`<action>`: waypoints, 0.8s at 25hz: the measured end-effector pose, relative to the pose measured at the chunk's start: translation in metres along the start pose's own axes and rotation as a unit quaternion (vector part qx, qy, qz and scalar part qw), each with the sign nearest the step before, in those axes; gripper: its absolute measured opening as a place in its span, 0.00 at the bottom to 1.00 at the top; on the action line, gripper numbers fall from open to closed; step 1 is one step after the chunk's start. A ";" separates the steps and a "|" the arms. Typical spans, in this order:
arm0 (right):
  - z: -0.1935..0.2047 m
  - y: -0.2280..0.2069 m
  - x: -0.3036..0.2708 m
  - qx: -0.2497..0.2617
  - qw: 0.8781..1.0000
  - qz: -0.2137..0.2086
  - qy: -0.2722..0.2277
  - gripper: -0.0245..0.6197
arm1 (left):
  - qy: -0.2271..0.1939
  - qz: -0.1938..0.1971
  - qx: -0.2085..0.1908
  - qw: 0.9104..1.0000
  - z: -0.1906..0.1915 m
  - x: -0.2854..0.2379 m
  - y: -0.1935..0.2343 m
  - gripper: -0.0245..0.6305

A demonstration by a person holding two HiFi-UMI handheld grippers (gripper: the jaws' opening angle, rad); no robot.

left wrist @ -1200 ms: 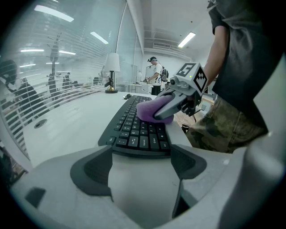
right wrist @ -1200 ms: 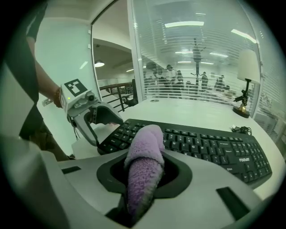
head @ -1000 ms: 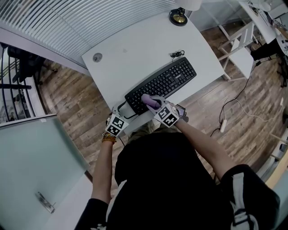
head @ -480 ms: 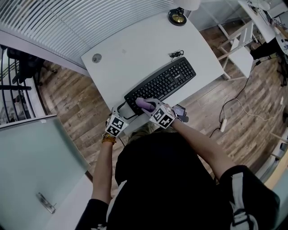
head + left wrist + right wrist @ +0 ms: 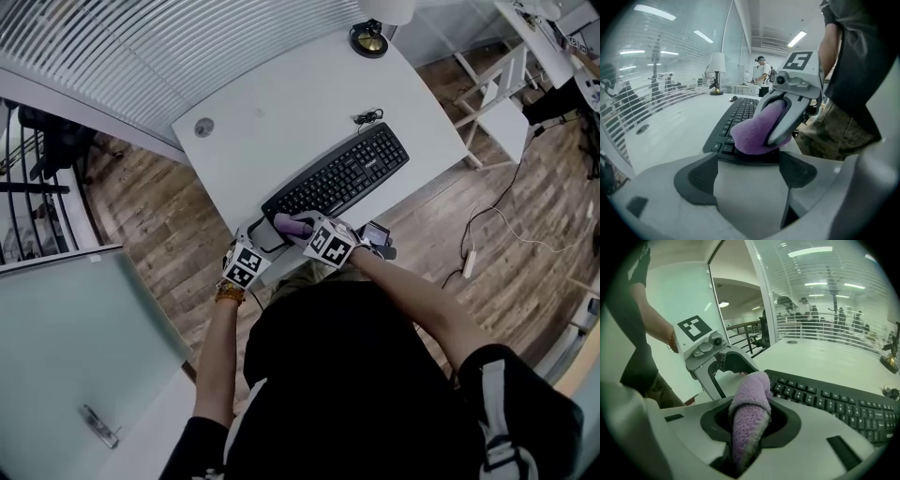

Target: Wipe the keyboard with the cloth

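Your right gripper (image 5: 306, 228) has its fingers pinching the purple cloth (image 5: 752, 401), set on the black keyboard's (image 5: 343, 172) left end for wiping. Your left gripper (image 5: 750, 169) waits just beside that end, fingers spread and empty, probably to steady it.

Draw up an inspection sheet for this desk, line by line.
Surface: white desk, no spills seen.
Job's things: black keyboard near the front edge; purple cloth on its left-end keys.
Clutter: lamp at the far edge; round grommet cap.
Claws: right claw shut on the cloth; left claw open, empty, low by the keyboard's left end.
Cables: coiled cable behind the keyboard; loose floor cable.
Surroundings: wooden floor, glass partition.
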State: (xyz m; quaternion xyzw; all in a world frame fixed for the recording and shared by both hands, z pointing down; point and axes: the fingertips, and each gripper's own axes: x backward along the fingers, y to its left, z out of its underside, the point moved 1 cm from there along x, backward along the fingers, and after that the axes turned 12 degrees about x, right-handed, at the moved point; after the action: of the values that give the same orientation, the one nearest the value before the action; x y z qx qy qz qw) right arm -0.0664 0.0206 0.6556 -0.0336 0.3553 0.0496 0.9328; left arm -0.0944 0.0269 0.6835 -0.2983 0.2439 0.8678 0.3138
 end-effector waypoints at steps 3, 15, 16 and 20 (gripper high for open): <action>-0.013 0.005 -0.006 -0.019 0.999 -0.037 -0.010 0.22 | 0.030 -0.009 0.008 0.999 0.007 -0.004 -0.001 0.65; -0.130 -0.095 0.134 -0.016 0.968 0.132 -0.214 0.24 | -0.213 -0.081 0.026 0.973 -0.150 0.077 0.007 0.65; -0.141 -0.101 0.152 -0.006 0.962 0.154 -0.227 0.23 | -0.233 -0.083 0.021 0.969 -0.165 0.084 0.004 0.64; -0.181 -0.114 0.218 0.025 0.931 0.227 -0.284 0.23 | -0.306 -0.107 -0.014 0.946 -0.220 0.118 -0.008 0.52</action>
State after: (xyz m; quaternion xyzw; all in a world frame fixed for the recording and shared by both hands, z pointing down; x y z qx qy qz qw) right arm -0.0112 -0.0951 0.3785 0.0873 0.0744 0.2587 0.9591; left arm -0.0826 -0.0549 0.4477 -0.0473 0.0912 0.8821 0.4598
